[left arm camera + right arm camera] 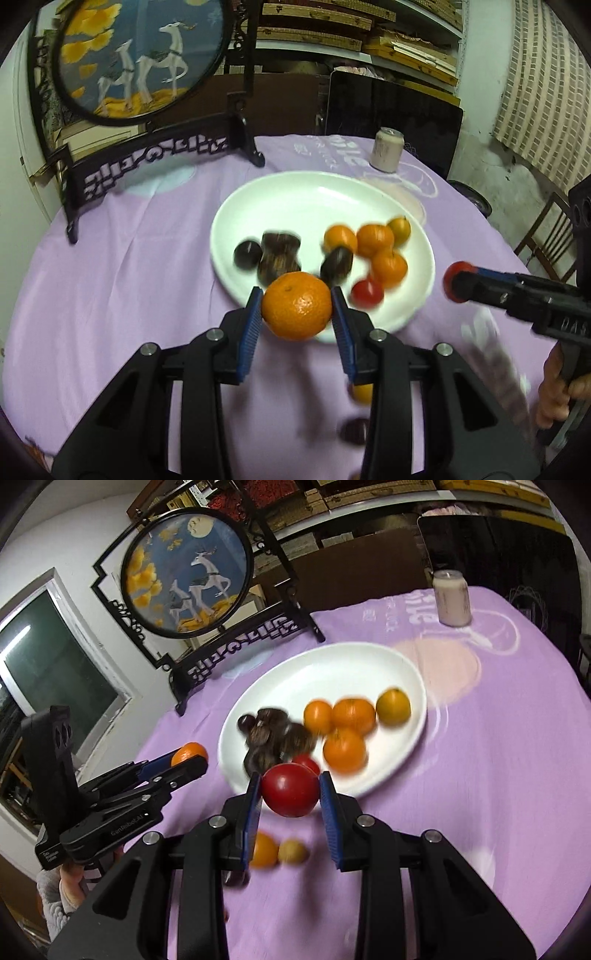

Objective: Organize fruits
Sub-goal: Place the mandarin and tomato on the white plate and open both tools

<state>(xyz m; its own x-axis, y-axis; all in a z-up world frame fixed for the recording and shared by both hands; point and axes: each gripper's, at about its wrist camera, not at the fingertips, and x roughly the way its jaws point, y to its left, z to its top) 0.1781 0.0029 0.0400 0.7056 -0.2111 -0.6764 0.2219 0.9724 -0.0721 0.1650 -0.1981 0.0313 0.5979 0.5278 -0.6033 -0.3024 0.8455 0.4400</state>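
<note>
My left gripper [297, 308] is shut on an orange mandarin [297, 310], held just above the near rim of the white plate [295, 199]. My right gripper [291, 792] is shut on a red tomato [290, 789] over the plate's [332, 664] near edge. The plate holds several mandarins [373, 240], dark brown fruits [279, 254] and a red tomato [366, 292]. From the left wrist view the right gripper [456, 286] shows at the right with the tomato [452, 284] in it. The left gripper [190, 758] with its mandarin [188, 754] appears at the left of the right wrist view.
Loose fruits lie on the purple cloth [480, 775] near me: an orange one [264, 849], a yellow one [292, 851] and a dark one [236, 878]. A pale can [388, 149] stands behind the plate. A framed deer screen [140, 59] stands back left.
</note>
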